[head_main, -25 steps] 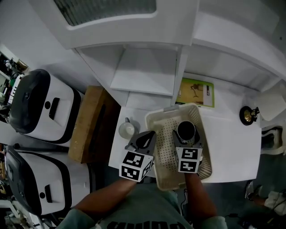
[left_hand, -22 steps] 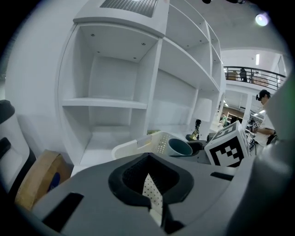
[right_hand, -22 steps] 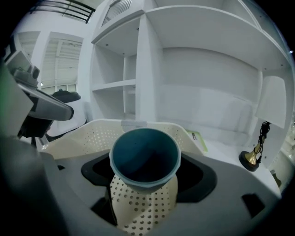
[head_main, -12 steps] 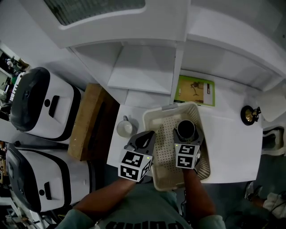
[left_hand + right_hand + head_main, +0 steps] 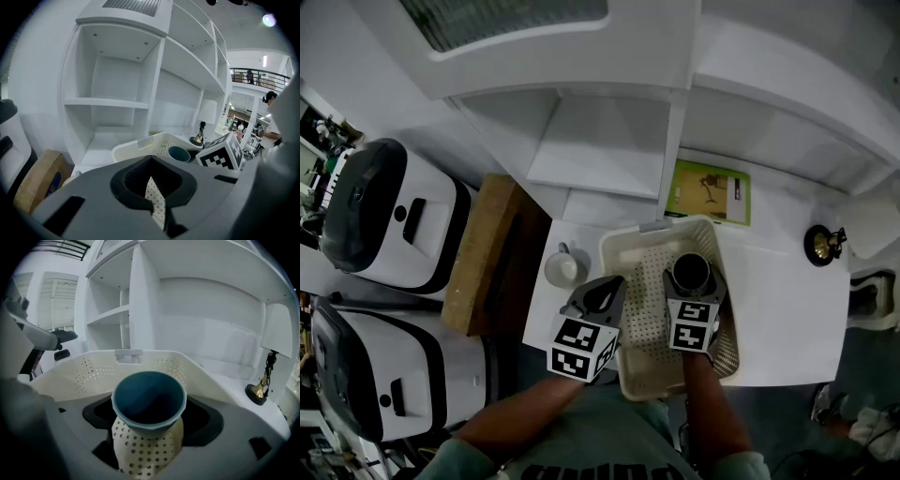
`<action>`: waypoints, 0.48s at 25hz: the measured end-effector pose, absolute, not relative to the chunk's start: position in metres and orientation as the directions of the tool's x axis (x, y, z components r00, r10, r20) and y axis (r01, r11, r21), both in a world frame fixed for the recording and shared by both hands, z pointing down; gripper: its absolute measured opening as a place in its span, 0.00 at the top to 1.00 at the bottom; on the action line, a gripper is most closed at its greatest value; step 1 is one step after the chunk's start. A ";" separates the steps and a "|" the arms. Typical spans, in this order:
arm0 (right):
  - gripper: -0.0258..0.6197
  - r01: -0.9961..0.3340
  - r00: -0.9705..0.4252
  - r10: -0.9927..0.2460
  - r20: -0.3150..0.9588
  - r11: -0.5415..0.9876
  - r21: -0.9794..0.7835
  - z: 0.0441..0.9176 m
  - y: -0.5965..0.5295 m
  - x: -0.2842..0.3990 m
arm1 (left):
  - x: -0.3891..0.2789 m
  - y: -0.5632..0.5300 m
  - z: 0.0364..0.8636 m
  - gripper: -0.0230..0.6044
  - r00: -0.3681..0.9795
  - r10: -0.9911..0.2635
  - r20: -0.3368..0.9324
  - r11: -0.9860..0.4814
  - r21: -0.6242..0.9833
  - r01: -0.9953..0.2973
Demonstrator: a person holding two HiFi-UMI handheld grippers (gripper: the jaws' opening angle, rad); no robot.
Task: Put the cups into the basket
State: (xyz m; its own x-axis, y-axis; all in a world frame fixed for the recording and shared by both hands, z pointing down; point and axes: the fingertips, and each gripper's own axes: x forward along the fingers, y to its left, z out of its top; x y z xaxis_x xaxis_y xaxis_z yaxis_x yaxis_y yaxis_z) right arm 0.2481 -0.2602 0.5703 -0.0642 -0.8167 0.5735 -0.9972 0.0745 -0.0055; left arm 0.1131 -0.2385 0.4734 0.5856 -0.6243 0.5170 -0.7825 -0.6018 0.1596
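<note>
A cream perforated basket (image 5: pixel 649 281) stands on the white table. My right gripper (image 5: pixel 690 283) is shut on a dark blue cup (image 5: pixel 690 271), held upright inside the basket's far half. In the right gripper view the blue cup (image 5: pixel 149 401) sits between the dotted pads (image 5: pixel 145 451), with the basket wall (image 5: pixel 89 370) around it. I cannot tell whether the cup touches the basket floor. A white cup (image 5: pixel 563 269) stands on the table just left of the basket. My left gripper (image 5: pixel 598 294) hovers at the basket's left rim, shut and empty, its pads (image 5: pixel 154 201) pressed together.
A green booklet (image 5: pixel 711 190) lies behind the basket and a small brass ornament (image 5: pixel 818 243) stands at the table's right. White shelving (image 5: pixel 600 150) rises behind. A wooden block (image 5: pixel 483 253) and two white-and-black appliances (image 5: pixel 384 220) sit to the left.
</note>
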 end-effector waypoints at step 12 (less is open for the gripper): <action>0.35 -0.998 -0.065 -0.824 0.562 0.064 -0.022 0.547 -0.242 0.255 | 0.117 -0.231 0.466 0.95 0.594 -0.635 0.494 -0.605 0.161 -0.780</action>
State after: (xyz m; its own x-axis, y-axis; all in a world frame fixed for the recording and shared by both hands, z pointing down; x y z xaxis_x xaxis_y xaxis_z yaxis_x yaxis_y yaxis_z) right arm 0.2551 -0.2423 0.5470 -0.0649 -0.8244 0.5622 -0.9977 0.0638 -0.0216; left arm 0.1169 -0.2311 0.4656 0.5945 -0.6348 0.4936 -0.7797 -0.6051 0.1609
